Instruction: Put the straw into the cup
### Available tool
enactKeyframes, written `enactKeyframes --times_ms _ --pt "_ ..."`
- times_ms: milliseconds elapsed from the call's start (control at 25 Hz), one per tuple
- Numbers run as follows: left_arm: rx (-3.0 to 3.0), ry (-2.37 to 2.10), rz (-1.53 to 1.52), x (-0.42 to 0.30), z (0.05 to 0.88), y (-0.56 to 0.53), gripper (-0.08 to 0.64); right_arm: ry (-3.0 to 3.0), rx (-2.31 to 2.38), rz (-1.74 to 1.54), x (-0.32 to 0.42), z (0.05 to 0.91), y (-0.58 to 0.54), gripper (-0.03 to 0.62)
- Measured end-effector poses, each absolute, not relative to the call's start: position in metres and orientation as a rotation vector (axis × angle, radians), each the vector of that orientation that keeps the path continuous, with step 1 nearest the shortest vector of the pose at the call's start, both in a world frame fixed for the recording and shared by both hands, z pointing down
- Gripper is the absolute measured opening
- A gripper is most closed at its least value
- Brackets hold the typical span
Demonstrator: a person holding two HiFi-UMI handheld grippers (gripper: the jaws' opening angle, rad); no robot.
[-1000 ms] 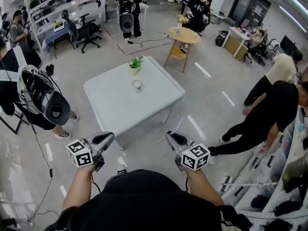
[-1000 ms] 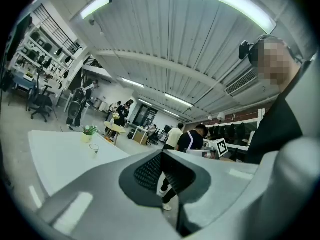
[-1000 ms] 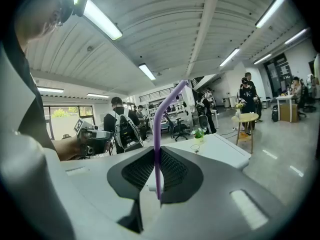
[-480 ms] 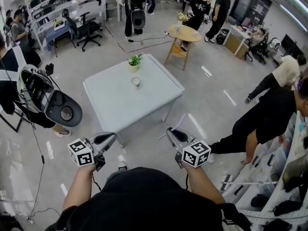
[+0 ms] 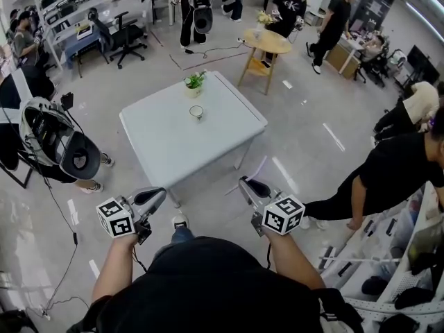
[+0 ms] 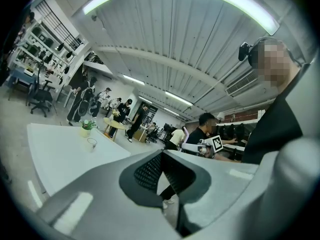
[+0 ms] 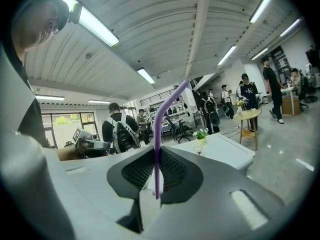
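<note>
The person is standing back from the white table (image 5: 173, 151), holding both grippers out low in front. The right gripper (image 5: 244, 183) is pinching a purple straw (image 7: 157, 149) between its closed jaws. In the right gripper view the straw is sticking up and bending off toward 1 o'clock. The left gripper (image 5: 160, 195) is closed up with nothing in it. The cup (image 5: 197, 111) is sitting on the table at the person's 12 o'clock, well apart from the straw, with a little potted plant (image 5: 194, 82) near it at its 12 o'clock.
</note>
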State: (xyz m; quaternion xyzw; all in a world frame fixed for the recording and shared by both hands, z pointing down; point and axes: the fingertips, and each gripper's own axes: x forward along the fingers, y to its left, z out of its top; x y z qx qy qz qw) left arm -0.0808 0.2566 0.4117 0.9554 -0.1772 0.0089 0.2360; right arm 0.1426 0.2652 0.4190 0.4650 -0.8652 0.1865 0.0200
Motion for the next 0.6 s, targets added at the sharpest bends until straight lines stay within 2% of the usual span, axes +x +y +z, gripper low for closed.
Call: enactKeyframes --times_ms 600 --pt "2.599 -0.463 0.004 -0.095 0.415 0.179 0.000 -2.704 1.451 0.607 0.129 0.409 0.182 0.059"
